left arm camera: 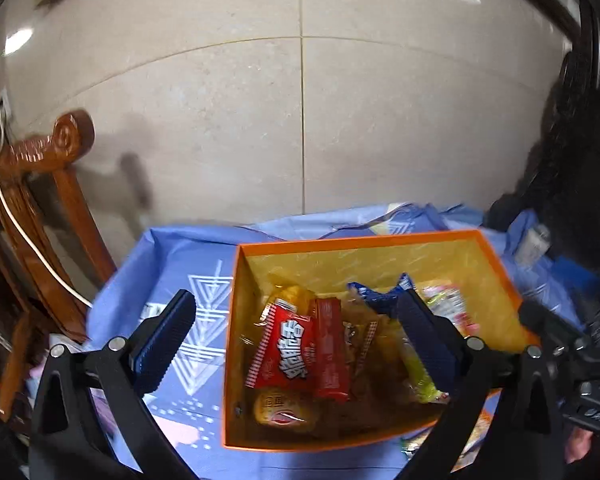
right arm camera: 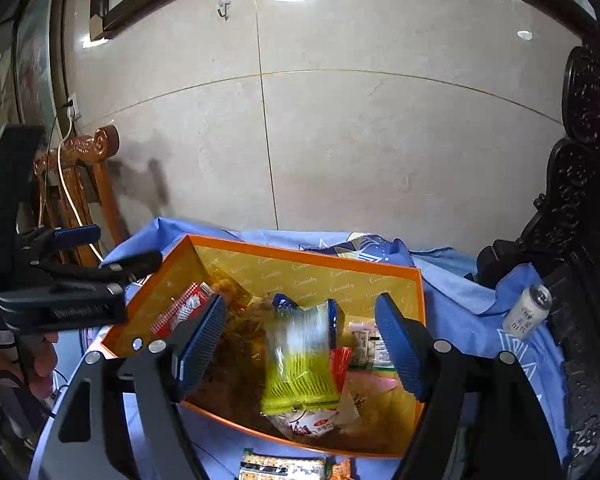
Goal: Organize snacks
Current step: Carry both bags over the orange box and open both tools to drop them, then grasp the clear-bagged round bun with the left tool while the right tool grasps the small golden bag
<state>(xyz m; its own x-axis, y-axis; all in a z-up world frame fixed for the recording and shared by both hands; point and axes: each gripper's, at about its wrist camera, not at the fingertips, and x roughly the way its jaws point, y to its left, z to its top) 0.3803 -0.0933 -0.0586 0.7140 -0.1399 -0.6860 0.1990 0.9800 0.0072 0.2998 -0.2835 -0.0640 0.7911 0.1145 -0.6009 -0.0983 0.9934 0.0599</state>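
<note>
Both sets of jaws gape empty above the orange box (left arm camera: 356, 240); a blurred yellow-green packet (right arm camera: 300, 364) drops between the right gripper (right arm camera: 300, 348) jaws. Next: fetch the crackers (right arm camera: 280, 466) below them.

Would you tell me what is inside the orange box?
The orange box holds a red wafer pack, a blue packet and a yellow-green packet; packets beneath them are covered.

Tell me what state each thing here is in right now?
Orange box: lid off, holding many snack packets.
Green-and-clear packet: blurred, between the right fingers, not pinched.
Red packet: lying inside the box.
Can: leaning on the blue cloth, outside the box.
Left gripper: fingers wide apart, empty.
Right gripper: fingers apart.
</note>
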